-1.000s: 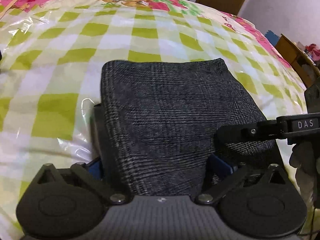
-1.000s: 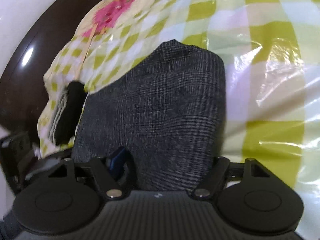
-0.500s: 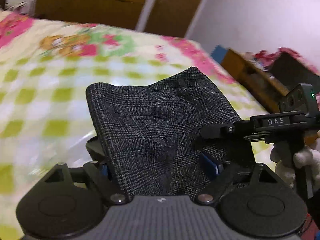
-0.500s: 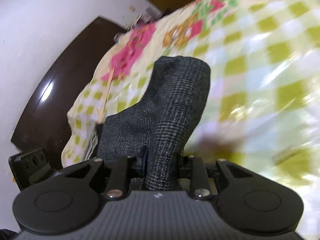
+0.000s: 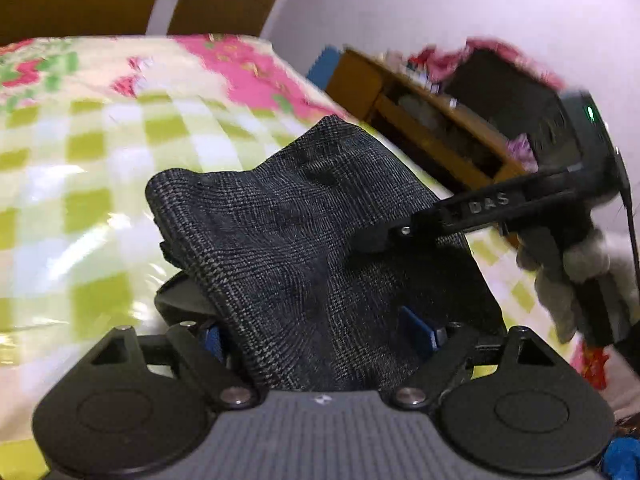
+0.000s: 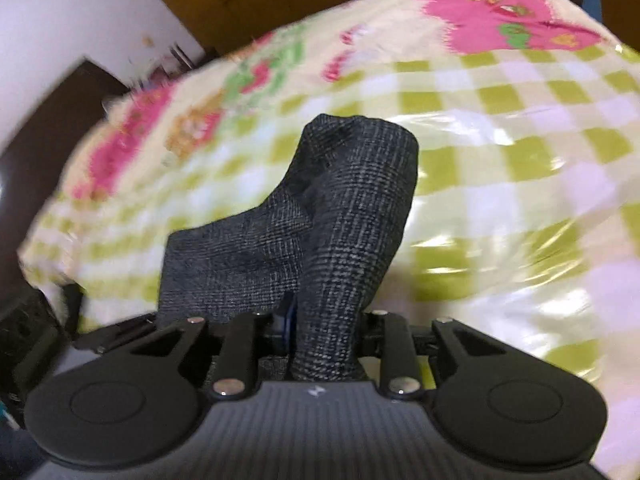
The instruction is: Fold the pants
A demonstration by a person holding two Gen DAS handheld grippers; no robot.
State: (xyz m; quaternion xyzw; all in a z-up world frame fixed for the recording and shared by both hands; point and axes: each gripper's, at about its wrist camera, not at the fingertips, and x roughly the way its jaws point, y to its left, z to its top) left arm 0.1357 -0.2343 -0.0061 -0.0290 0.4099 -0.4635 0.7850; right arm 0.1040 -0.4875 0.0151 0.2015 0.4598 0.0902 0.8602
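Folded dark plaid pants lifted clear of the bed, its checked cover under glossy plastic. Left tongs straddle a broad fold, blue pads wide apart — whether they actually pinch is unclear; right tongs are clamped on a narrow bunched edge, entering the left view at 3 o'clock. Holding both edges probably keeps the bundle together. A second ago it lay flat on the bed — now it hangs raised and crumpled.

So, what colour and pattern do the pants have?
The pants are dark grey with a fine check weave, clearest in the right wrist view.
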